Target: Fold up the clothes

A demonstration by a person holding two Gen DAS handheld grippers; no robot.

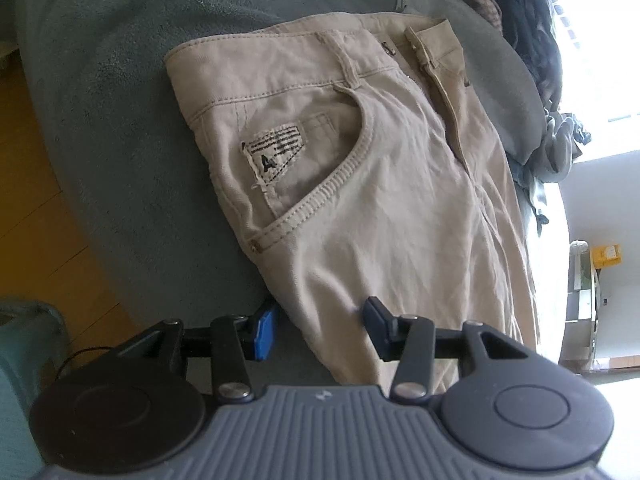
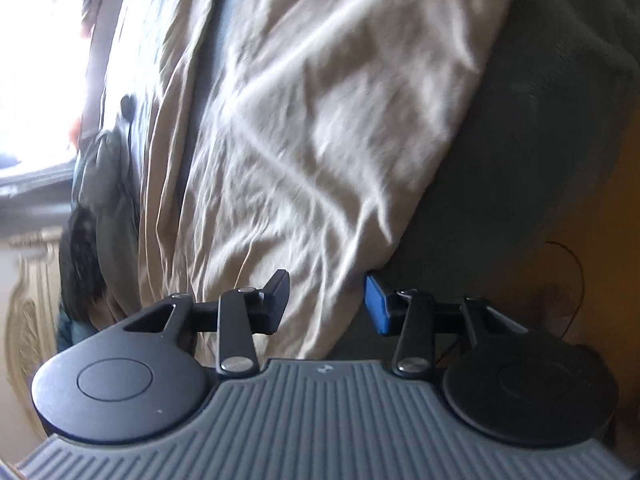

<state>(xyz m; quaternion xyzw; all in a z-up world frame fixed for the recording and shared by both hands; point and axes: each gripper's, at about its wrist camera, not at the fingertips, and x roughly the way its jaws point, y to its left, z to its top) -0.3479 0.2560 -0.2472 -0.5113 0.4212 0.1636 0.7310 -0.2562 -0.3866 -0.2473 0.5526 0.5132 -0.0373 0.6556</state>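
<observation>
Beige trousers (image 1: 360,184) lie flat on a grey-green blanket (image 1: 112,80), waistband at the far end, with a front pocket and a sewn label (image 1: 274,151) facing up. My left gripper (image 1: 320,330) is open, its jaws astride the near side edge of the trousers at thigh level. In the right wrist view the wrinkled beige trouser leg (image 2: 300,120) fills the middle. My right gripper (image 2: 326,304) is open, its jaws astride the leg's outer edge, with fabric between them.
A heap of grey, checked and dark clothes (image 1: 520,40) lies past the waistband. Yellow wooden floor (image 1: 36,200) shows beyond the blanket's edge. Dark clothing (image 2: 92,208) lies left of the leg. A bright window (image 2: 36,60) is behind.
</observation>
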